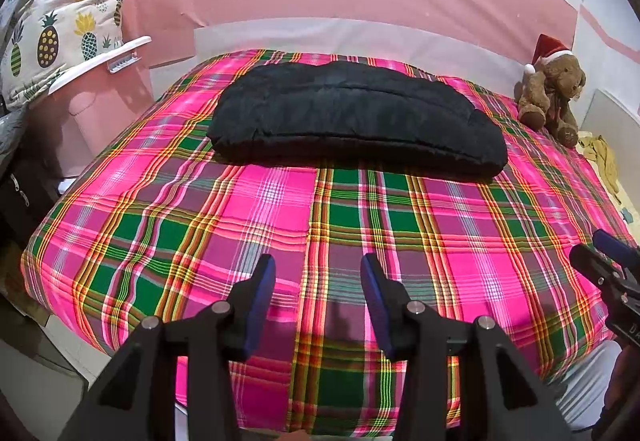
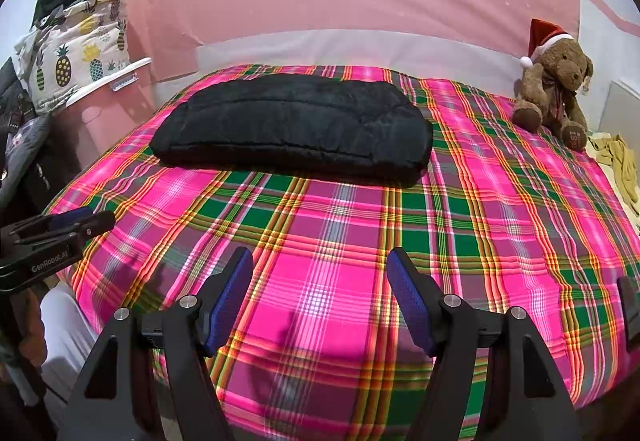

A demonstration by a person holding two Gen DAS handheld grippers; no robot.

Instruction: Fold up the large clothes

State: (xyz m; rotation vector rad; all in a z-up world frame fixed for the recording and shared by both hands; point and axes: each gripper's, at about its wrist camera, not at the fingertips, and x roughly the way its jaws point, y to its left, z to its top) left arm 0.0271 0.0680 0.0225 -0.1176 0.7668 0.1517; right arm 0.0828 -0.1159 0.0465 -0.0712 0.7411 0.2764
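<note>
The black padded garment (image 1: 356, 117) lies as a long, thick bundle across the far half of the bed (image 1: 168, 241), nearer the far edge than the near one, its ends short of both side edges. It looks already folded into a neat slab, so the task appears close to done or awaiting a final fold. The left gripper (image 1: 318, 281) hovers above the near edge with its fingers moderately apart and nothing between them. The right gripper (image 2: 320, 281) hangs beside it, fingers spread wider, also empty. For another fold, both should probably reach to the bundle's two ends, pinch through all layers of the puffy fabric, and lift together so it doesn't spring open. A teddy bear (image 2: 554, 89) sits at the far right corner, clear of the work.
</note>
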